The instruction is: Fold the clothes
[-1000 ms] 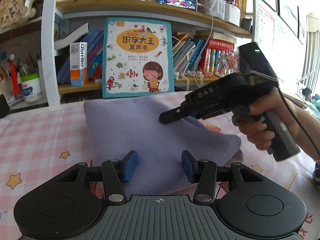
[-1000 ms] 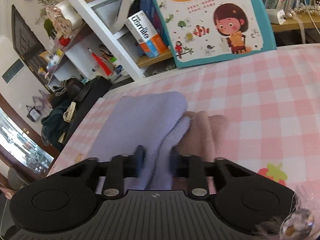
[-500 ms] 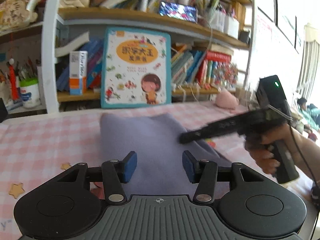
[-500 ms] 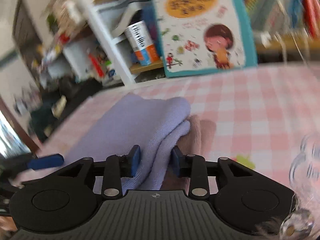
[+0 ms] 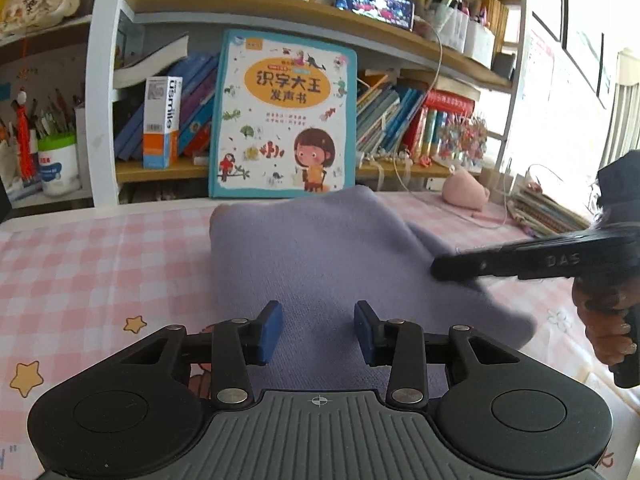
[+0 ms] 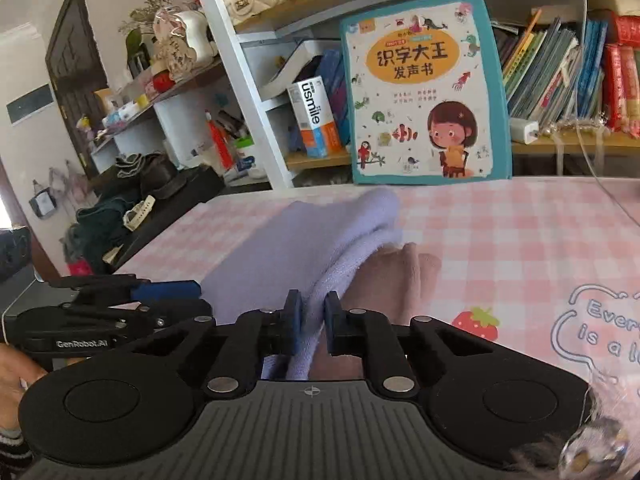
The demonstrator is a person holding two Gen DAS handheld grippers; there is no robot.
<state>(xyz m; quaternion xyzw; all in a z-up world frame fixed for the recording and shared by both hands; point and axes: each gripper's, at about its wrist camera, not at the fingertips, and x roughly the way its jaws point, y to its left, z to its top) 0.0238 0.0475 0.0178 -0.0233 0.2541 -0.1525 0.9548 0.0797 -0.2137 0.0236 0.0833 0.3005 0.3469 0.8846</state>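
A folded lavender garment [image 5: 320, 264] lies on the pink checked tablecloth [image 5: 100, 264], on top of a pink garment [image 6: 400, 272] that shows under its right edge. My right gripper [image 6: 310, 320] is shut on the lavender garment's near right edge, and that edge rises between its pads. The left wrist view shows the right gripper [image 5: 440, 268] coming in from the right, held by a hand [image 5: 608, 320]. My left gripper [image 5: 318, 332] is over the garment's near edge, jaws closing, with cloth in the gap and the pads not visibly pressing it.
A picture book [image 5: 284, 120] leans on the bookshelf [image 5: 280, 12] along the table's far edge. A pink soft toy [image 5: 464, 192] and a pile of books [image 5: 548, 212] sit at the far right. Dark clothing [image 6: 120, 208] lies past the table's left side.
The right gripper drew back from over the garment's middle toward the right, opened wider for a moment, then shut on the lavender edge. The left gripper's jaws narrowed slightly.
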